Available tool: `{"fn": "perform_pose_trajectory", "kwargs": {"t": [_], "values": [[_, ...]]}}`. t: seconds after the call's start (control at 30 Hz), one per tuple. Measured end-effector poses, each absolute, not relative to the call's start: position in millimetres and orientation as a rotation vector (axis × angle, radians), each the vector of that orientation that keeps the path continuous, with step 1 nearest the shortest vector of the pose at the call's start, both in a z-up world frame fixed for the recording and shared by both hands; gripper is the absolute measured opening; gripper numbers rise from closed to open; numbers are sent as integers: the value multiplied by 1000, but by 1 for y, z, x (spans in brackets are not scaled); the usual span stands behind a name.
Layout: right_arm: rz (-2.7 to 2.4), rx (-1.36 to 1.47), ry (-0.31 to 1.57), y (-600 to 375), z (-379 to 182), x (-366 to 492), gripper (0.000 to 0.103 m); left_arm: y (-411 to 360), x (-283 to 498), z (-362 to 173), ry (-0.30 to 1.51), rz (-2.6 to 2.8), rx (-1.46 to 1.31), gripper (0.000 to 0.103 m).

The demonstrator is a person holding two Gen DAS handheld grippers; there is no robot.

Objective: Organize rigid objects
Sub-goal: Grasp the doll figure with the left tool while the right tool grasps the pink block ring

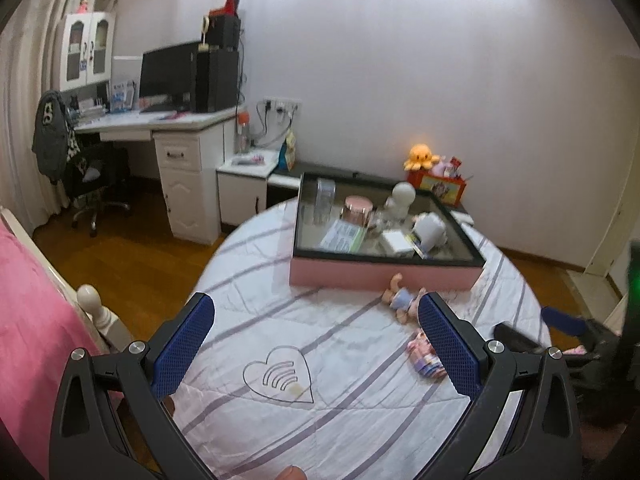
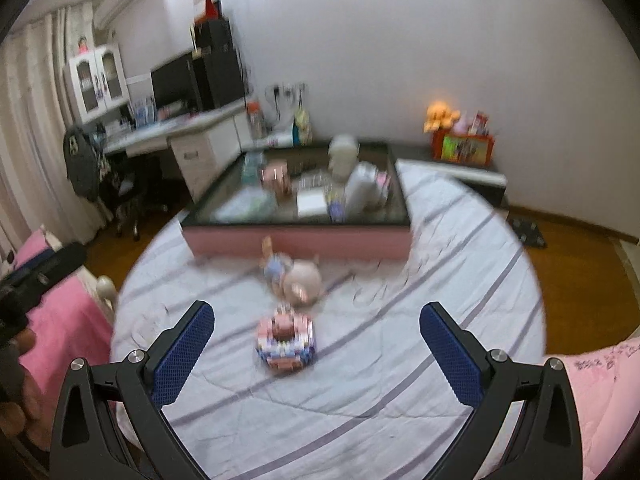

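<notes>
Two grippers hang over a bed with a striped sheet (image 1: 304,344). The left gripper (image 1: 316,344) has its fingers wide apart and holds nothing. The right gripper (image 2: 316,350) is wide apart too, and empty.

A pink tray (image 1: 384,274) with a dark rim sits at the far end of the bed. In it are a pink jar (image 1: 357,208), a white round figure (image 1: 401,199), a white box (image 1: 396,242), a green and white pack (image 1: 343,235), a clear tub (image 1: 325,192) and a white toy (image 1: 430,229) lying on its side.

A doll (image 1: 402,300) lies on the sheet just in front of the tray. A block toy (image 2: 285,340) sits nearer, between the right fingers. The right view is blurry.
</notes>
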State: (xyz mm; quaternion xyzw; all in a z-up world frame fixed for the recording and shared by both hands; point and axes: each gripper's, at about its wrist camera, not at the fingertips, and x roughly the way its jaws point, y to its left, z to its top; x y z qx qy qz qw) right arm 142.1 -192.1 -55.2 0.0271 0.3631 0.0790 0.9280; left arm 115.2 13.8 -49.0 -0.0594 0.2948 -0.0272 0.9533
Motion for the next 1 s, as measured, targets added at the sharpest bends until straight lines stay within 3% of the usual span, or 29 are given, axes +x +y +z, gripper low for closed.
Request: {"fn": "perform_pose_trajectory", "kwargs": {"t": [0.37,0.5,0.57,0.6,0.63,1.0], "values": [[189,25,917,-173,-127,181,103,14,145,-80,688,-38,-120,103],[202,-21,931,-167,-138,183,84,11,155,-89,715,-38,-116,103],[216,-62,912,-163,-138,180,70,7,159,-93,727,-42,-113,103],[226,-65,908,-162,-136,179,57,5,161,-95,734,-44,-110,103],[232,-71,904,-163,-135,179,55,1,163,-97,742,-49,-107,103],[209,0,884,-208,-124,185,55,-42,188,-115,798,-111,-74,103]]}}
